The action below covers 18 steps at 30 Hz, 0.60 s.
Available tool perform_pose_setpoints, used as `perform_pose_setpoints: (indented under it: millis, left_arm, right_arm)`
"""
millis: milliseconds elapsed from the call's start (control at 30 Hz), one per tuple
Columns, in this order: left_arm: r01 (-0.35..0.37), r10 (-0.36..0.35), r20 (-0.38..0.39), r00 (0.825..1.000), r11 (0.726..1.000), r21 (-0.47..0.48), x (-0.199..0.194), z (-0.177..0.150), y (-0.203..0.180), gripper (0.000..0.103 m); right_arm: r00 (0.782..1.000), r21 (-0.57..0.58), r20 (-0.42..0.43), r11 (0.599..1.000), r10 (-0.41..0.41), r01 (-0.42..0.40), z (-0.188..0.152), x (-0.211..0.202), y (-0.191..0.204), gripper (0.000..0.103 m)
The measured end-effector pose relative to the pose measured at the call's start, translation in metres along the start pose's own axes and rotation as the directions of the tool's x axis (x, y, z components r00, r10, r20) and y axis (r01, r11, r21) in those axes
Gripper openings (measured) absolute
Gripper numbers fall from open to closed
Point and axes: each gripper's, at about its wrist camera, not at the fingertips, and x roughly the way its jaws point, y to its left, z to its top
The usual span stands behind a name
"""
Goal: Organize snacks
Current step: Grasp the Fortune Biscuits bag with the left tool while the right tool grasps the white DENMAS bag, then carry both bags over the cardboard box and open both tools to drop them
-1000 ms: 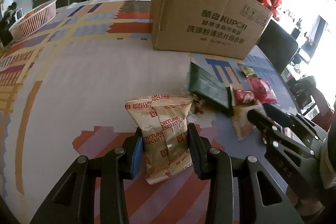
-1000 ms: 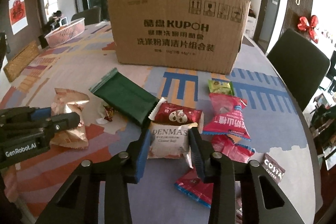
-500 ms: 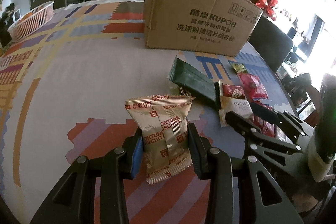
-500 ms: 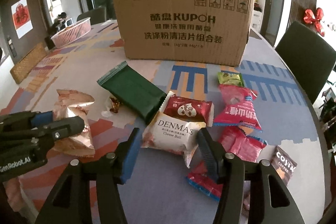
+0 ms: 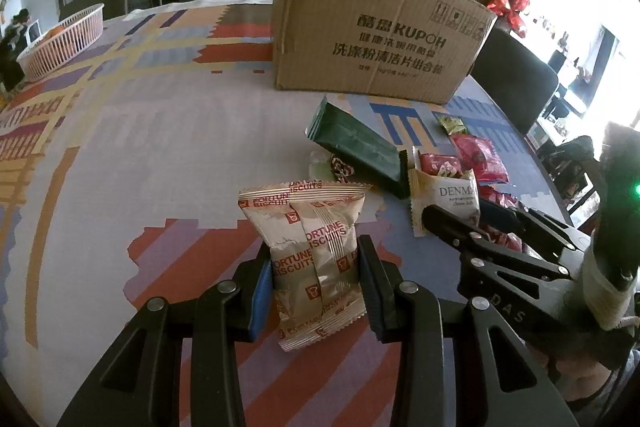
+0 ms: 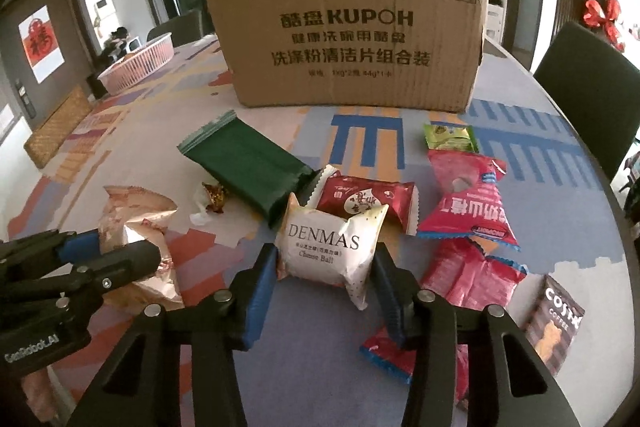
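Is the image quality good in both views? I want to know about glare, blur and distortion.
Left wrist view: the window at the right is overexposed, and fisheye bends the cardboard box; the Fortune Biscuits packet is sharp. Right wrist view: light is more even, "DENMAS" on the white packet reads clearly, and the corners are dark.

Glossy foil biscuit wrapper (image 5: 316, 247), matt corrugated cardboard box (image 6: 352, 27), woven cloth tablecloth (image 5: 160, 147).
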Motion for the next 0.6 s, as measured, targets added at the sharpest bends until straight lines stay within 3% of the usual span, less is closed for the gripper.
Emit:
perform_pose_setpoints:
  millis: [600]
  left_arm:
    - [-0.016, 0.013, 0.153, 0.988, 1.0, 0.019, -0.051, 0.021, -0.016, 0.038]
  right_arm:
    - [0.981, -0.034, 0.196, 0.999, 0.013, -0.006, 0.012, -0.07, 0.006, 0.043]
